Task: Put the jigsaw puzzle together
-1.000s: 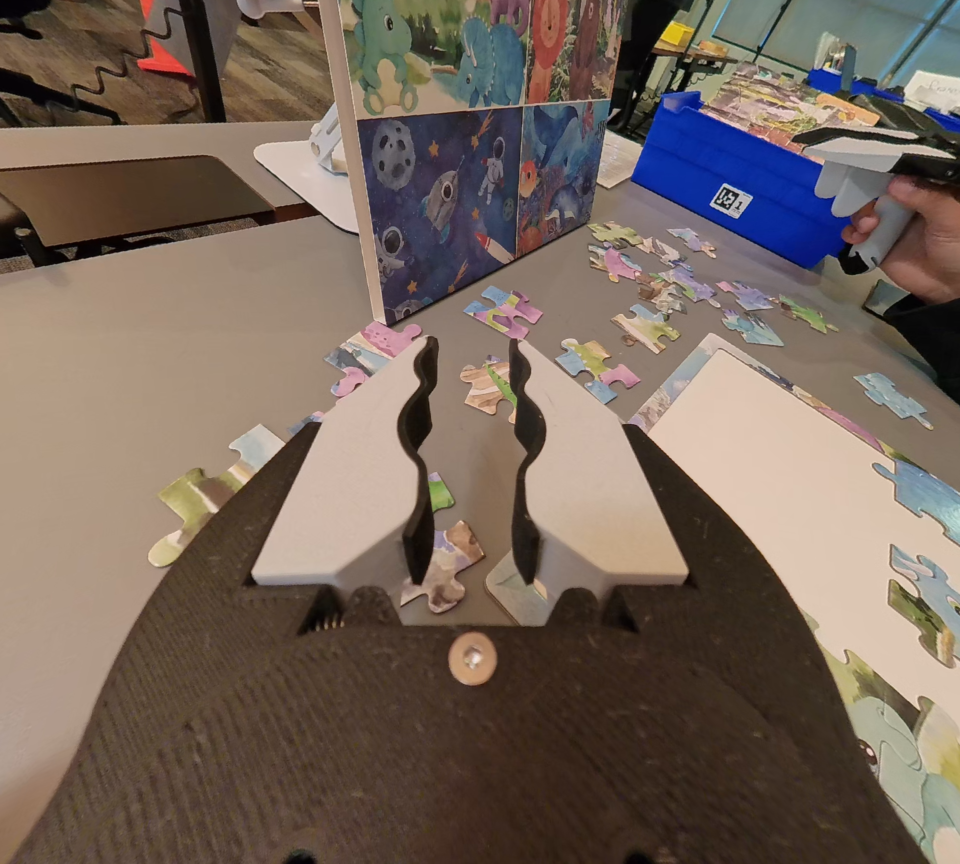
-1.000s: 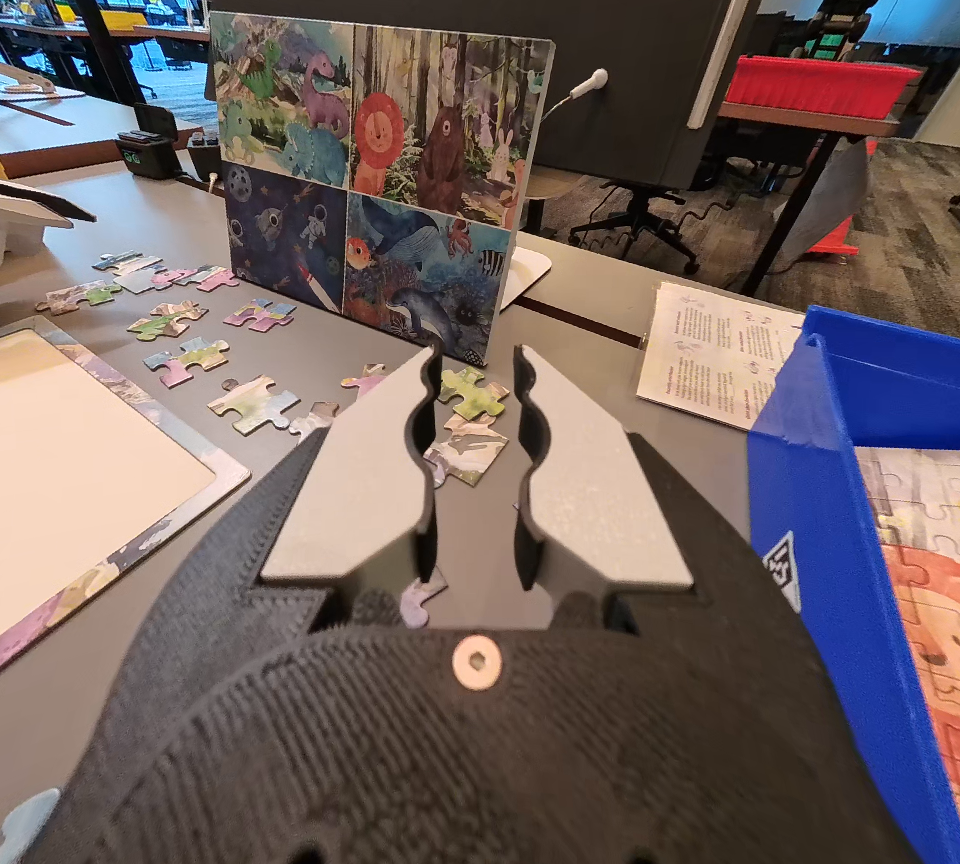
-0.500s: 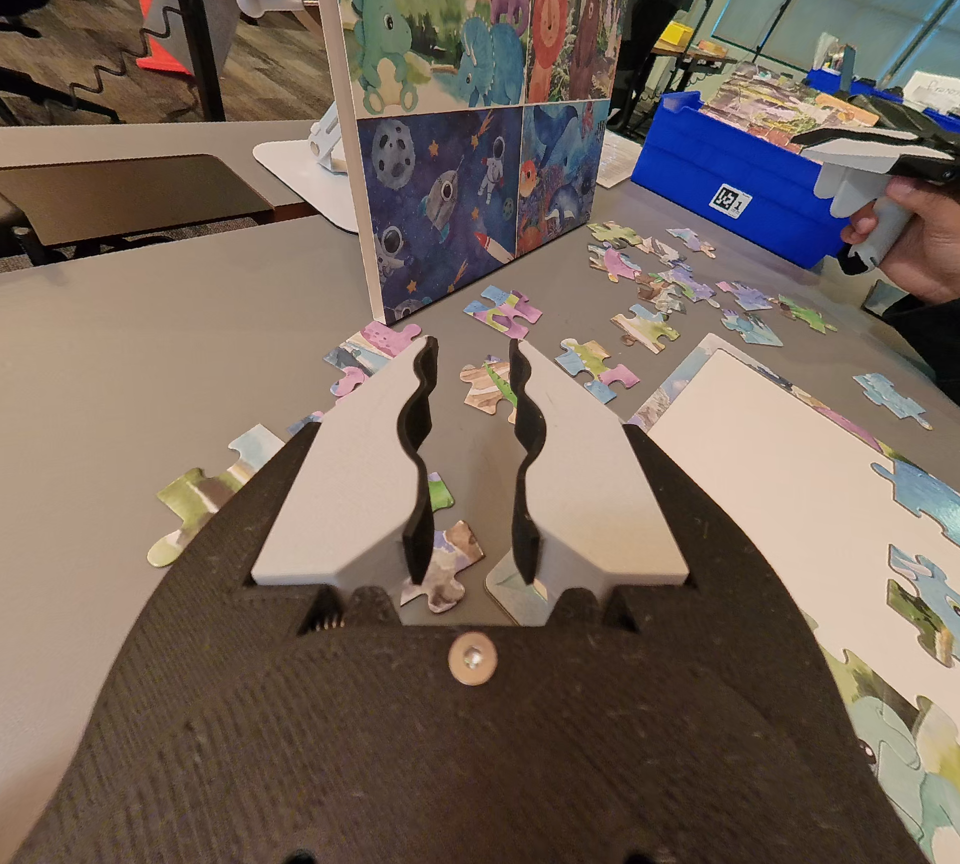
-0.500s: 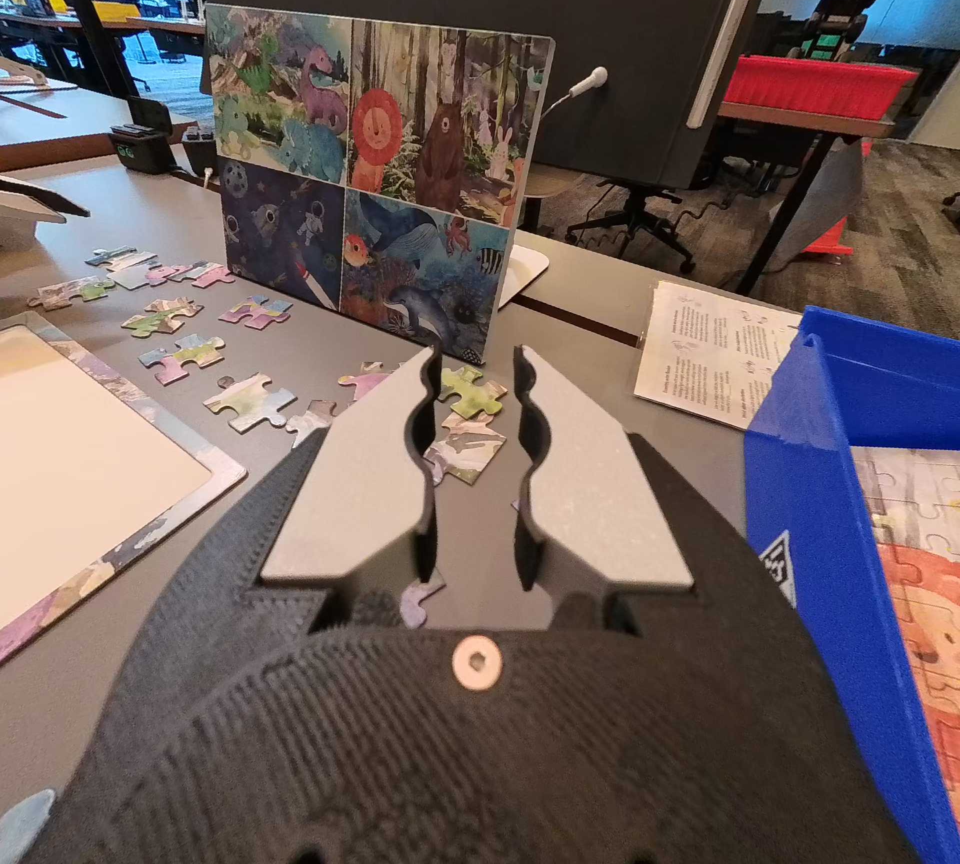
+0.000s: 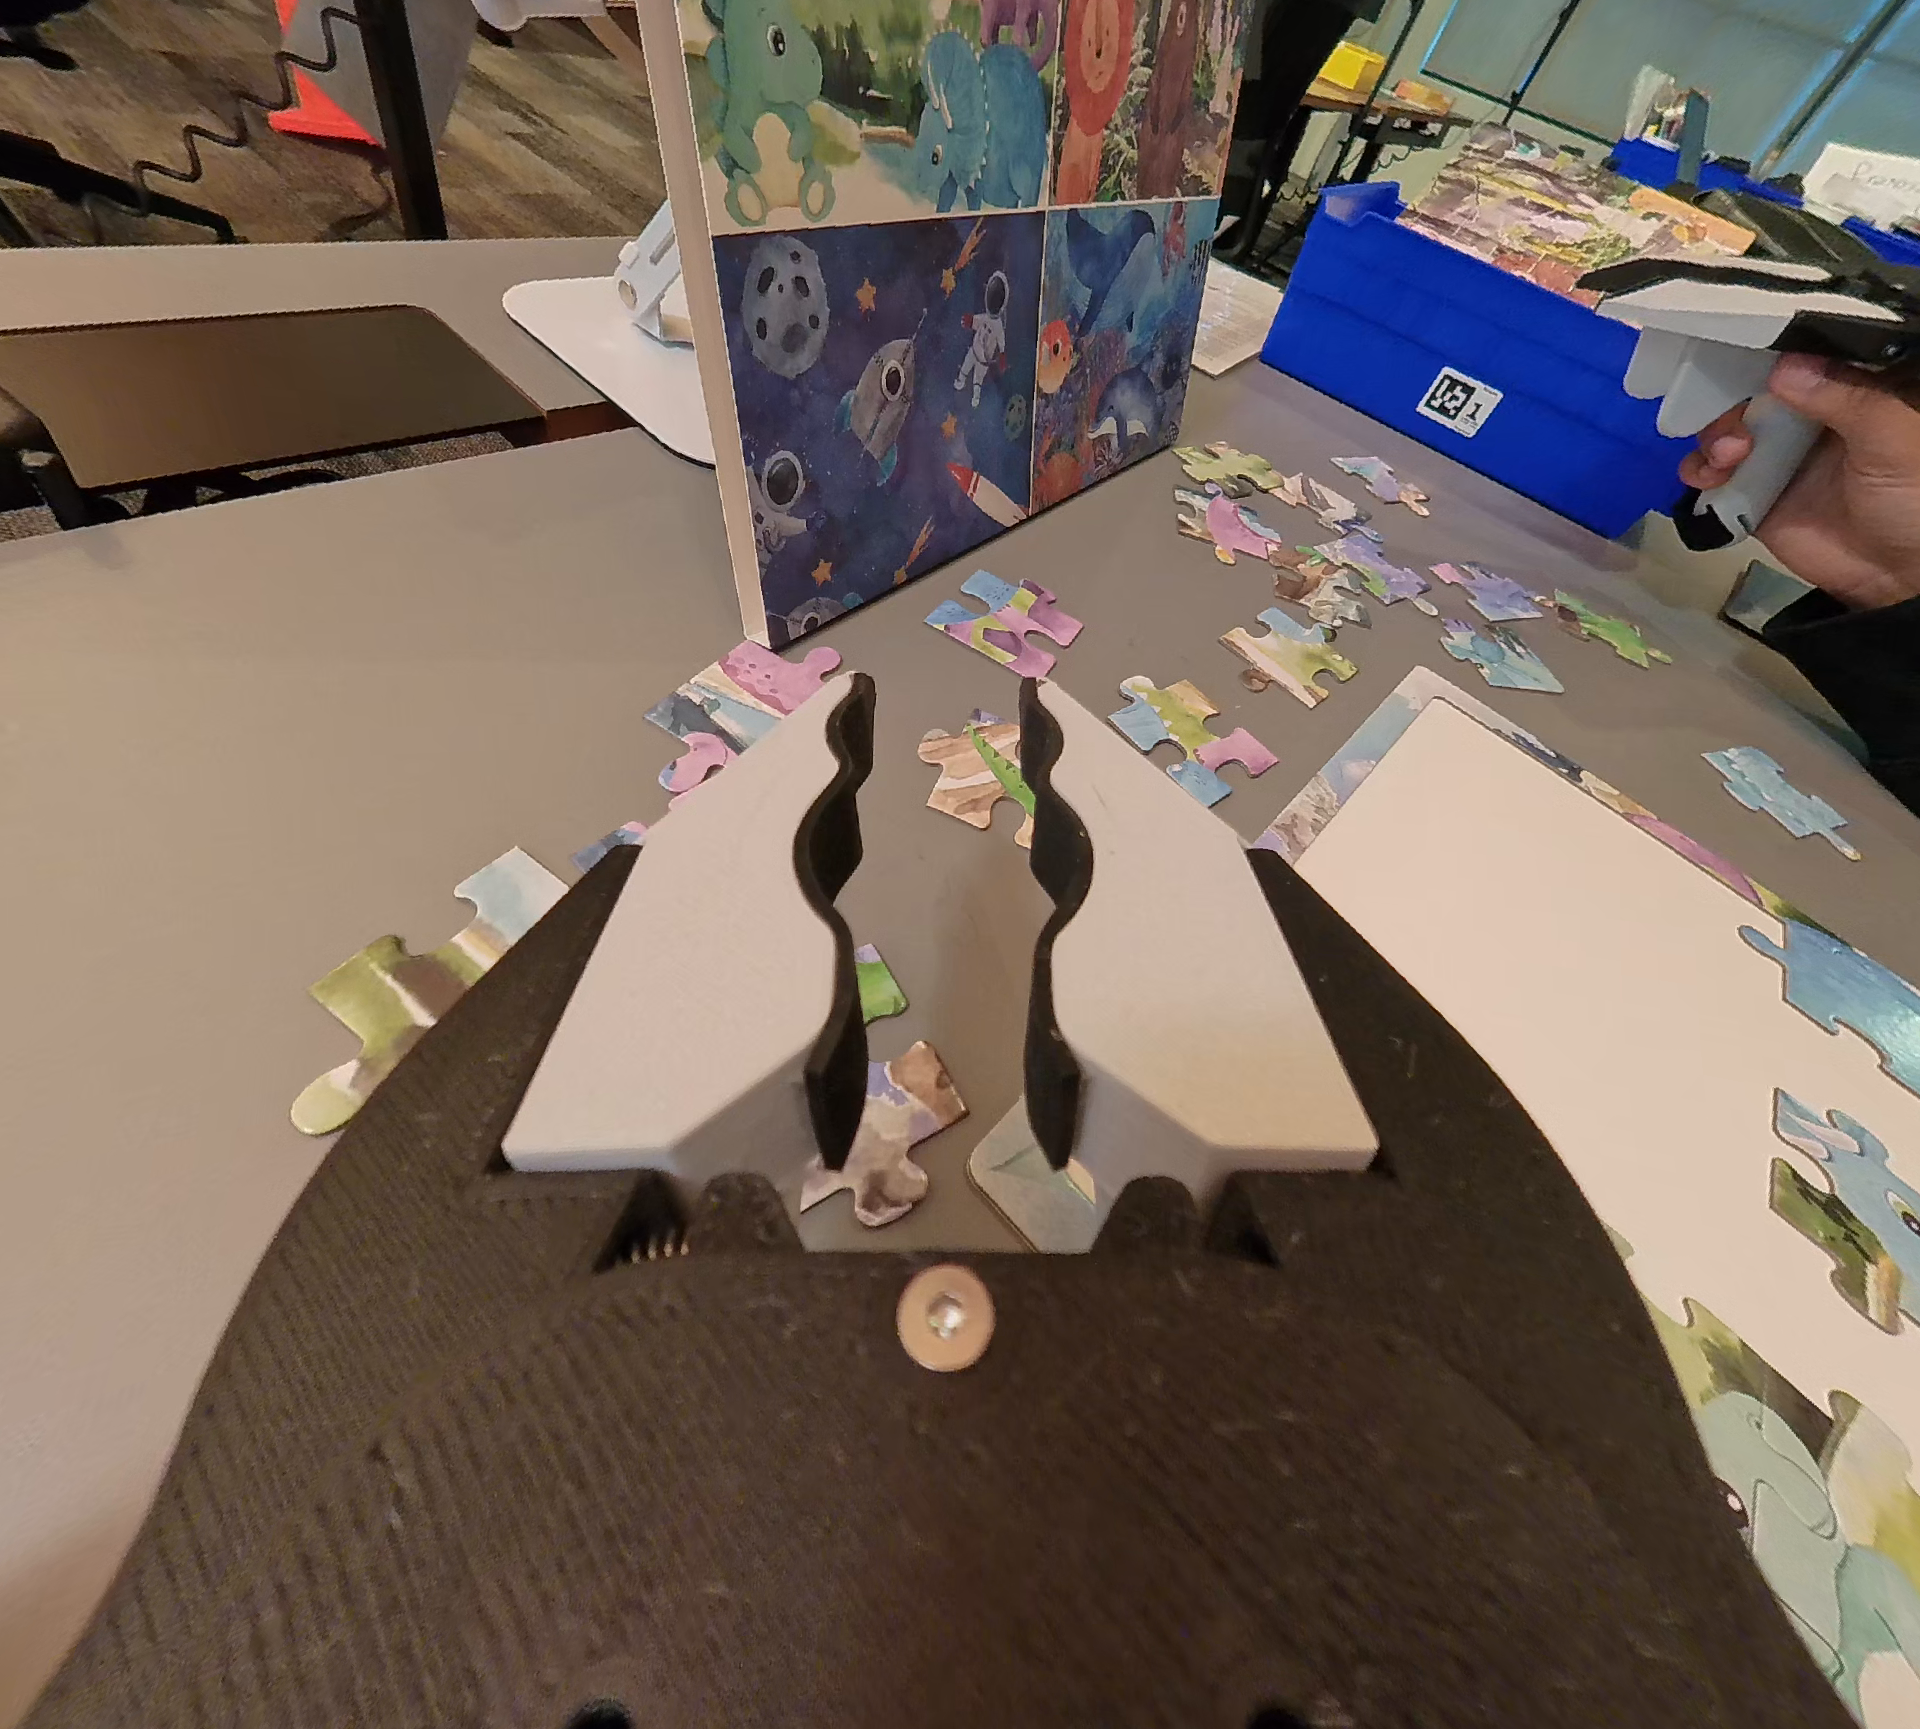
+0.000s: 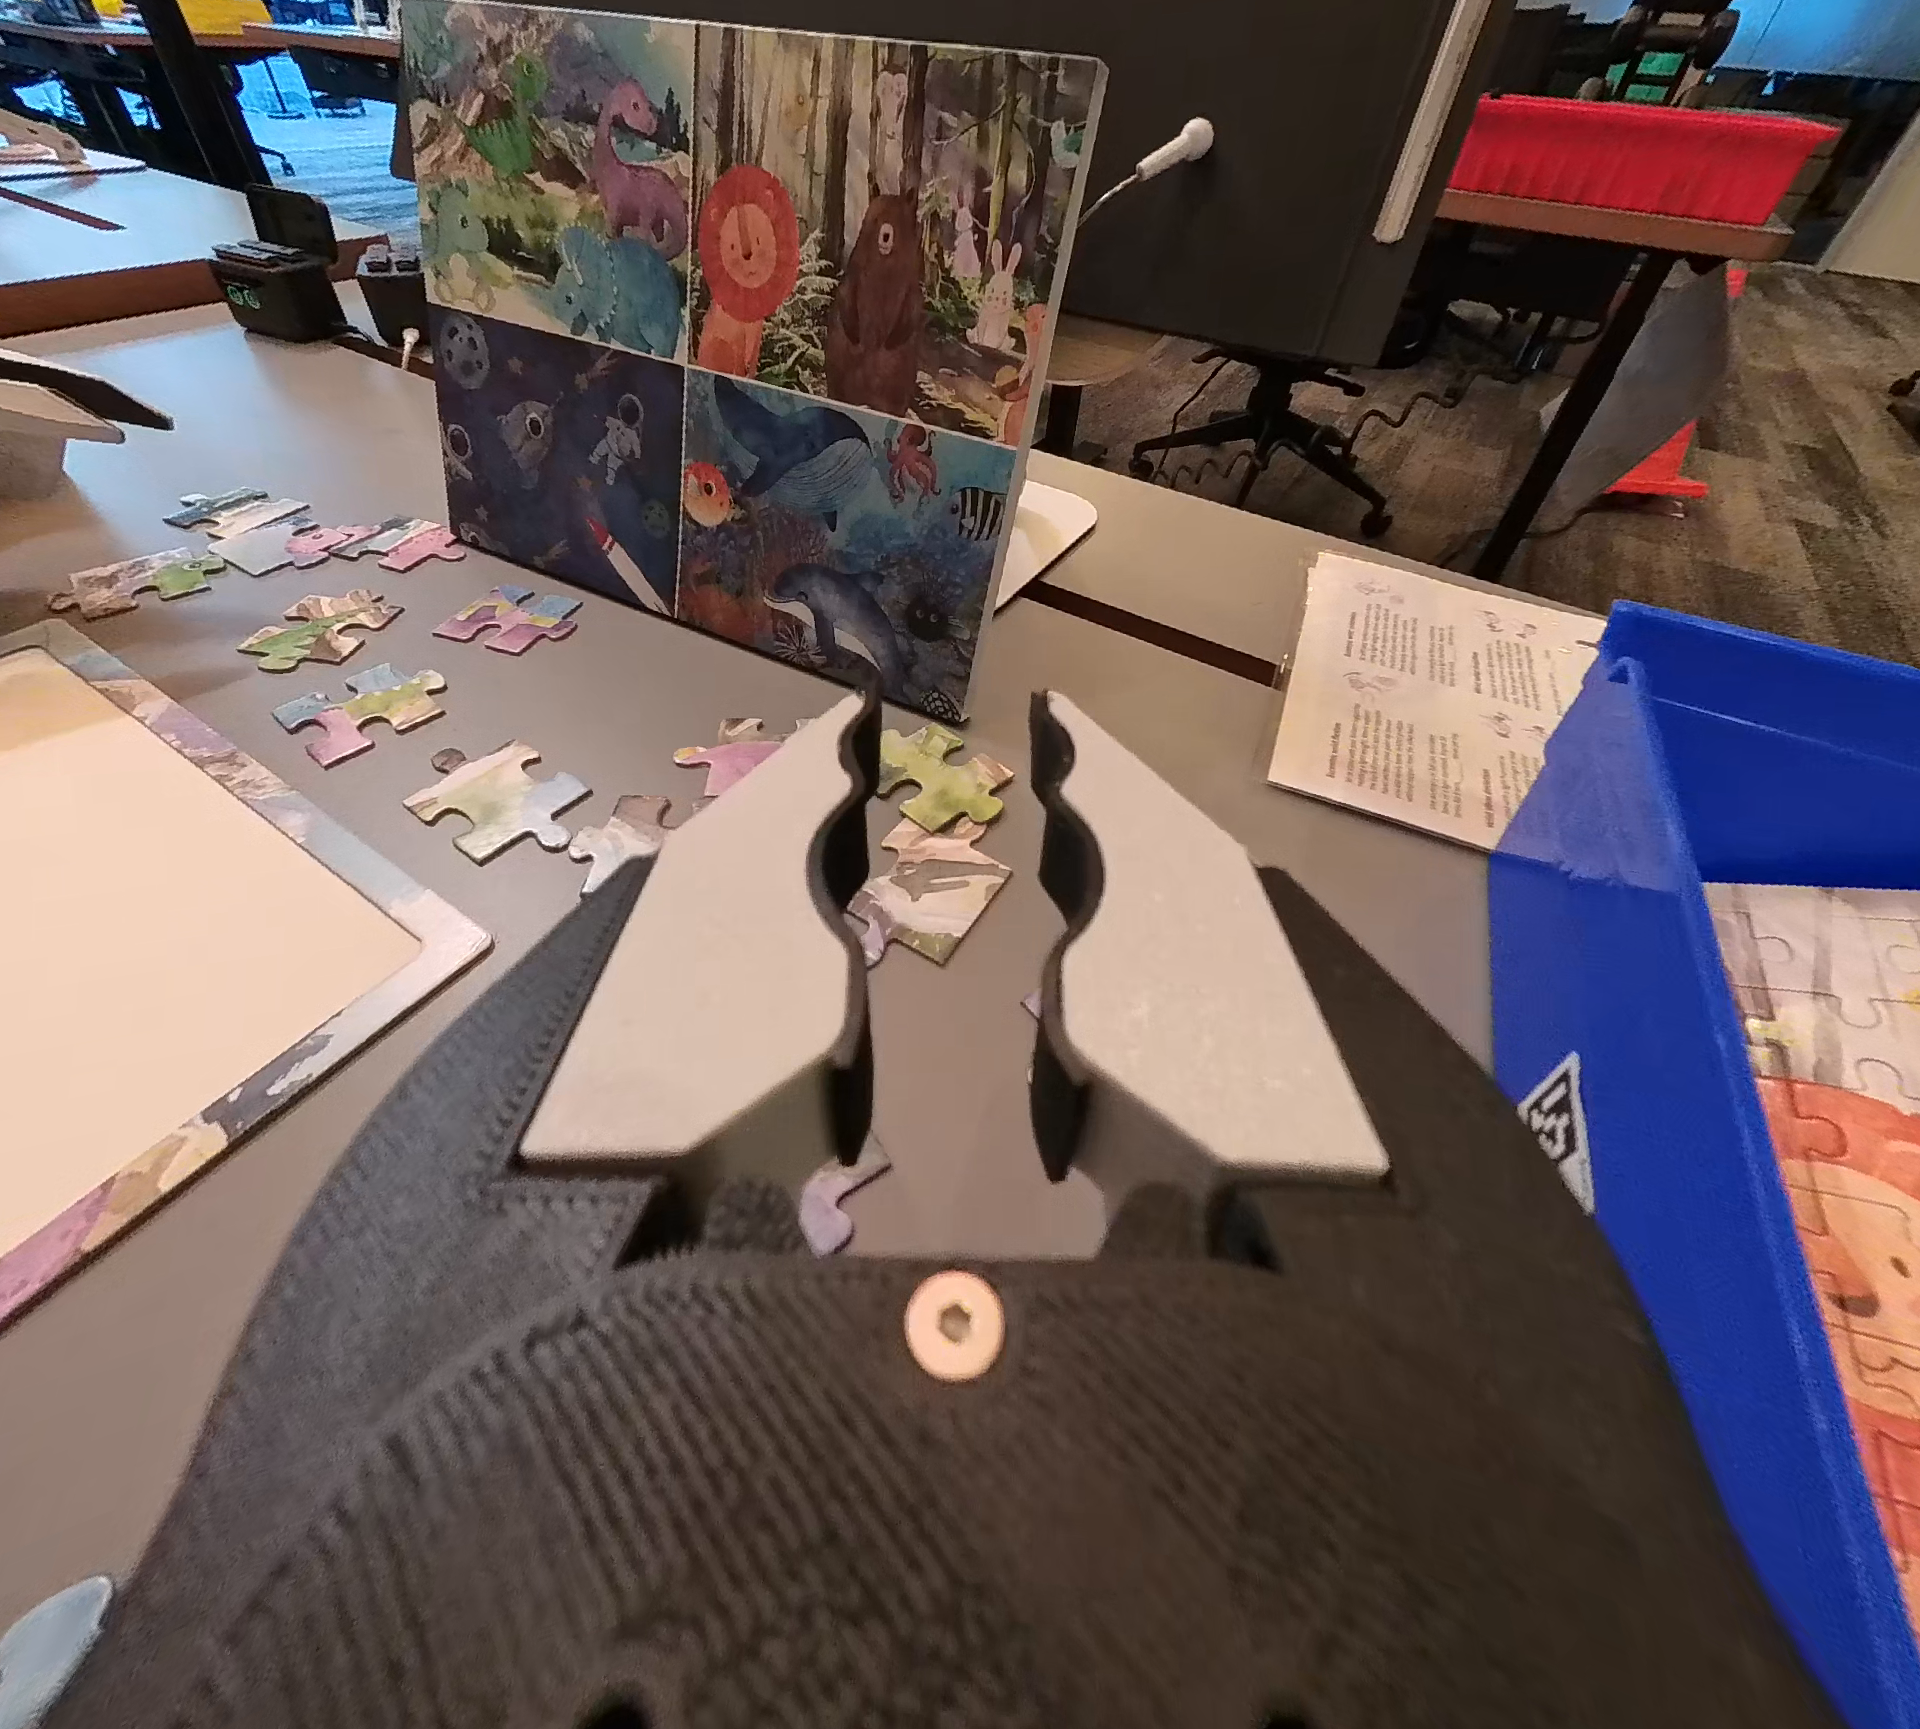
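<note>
While parted, jaws above puzzle pieces [image 5: 982, 770]

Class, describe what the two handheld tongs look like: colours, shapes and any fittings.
Each of the tongs, left and right, has two pale grey wedge fingers lined with wavy black pads, on a ribbed black body with a silver screw. Seen from afar, the right one has a white pistol handle.

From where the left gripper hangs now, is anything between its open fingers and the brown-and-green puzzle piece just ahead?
Nothing visible. The left gripper is open above the bare grey table, and the brown-and-green cardboard puzzle piece lies flat just beyond its fingertips, apart from the neighbouring loose pieces.
</note>
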A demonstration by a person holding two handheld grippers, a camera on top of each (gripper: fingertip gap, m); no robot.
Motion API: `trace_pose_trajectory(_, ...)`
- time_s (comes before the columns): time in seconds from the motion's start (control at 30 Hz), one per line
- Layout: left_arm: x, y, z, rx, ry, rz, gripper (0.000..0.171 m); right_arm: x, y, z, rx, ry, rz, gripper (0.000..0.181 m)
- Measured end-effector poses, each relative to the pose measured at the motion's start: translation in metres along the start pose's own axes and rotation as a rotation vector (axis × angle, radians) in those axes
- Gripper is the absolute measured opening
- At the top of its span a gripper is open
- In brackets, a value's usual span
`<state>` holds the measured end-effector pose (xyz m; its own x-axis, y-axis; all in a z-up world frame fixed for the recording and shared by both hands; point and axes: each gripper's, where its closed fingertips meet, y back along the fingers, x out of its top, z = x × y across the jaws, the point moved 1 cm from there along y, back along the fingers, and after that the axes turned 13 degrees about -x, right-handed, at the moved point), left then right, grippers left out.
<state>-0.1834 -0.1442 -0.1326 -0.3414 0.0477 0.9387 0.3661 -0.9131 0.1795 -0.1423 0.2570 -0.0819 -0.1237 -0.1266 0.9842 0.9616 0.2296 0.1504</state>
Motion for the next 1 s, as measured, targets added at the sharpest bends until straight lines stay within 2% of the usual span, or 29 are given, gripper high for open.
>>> trace_pose_trajectory(0.17, 0.000, 0.000, 0.000, 0.000, 0.001, 0.000, 0.026, -0.010, -0.004, 0.004, -0.018, -0.010, -0.056, 0.033)
trace_pose_trajectory(0.27, 0.000, 0.000, 0.000, -0.001, 0.002, 0.000, 0.026, -0.028, -0.011, 0.007, -0.028, -0.050, -0.157, 0.054)
trace_pose_trajectory(0.37, 0.000, 0.000, 0.000, -0.001, 0.003, 0.000, 0.026, -0.045, -0.016, 0.009, -0.042, -0.075, -0.244, 0.065)
trace_pose_trajectory(0.63, 0.000, -0.001, 0.001, -0.004, 0.001, -0.003, 0.026, -0.085, -0.021, 0.024, -0.153, 0.042, -0.429, 0.070)
trace_pose_trajectory(1.0, 0.002, 0.001, 0.000, 0.000, 0.002, 0.010, 0.027, -0.103, -0.022, 0.031, -0.147, -0.003, -0.490, 0.072)
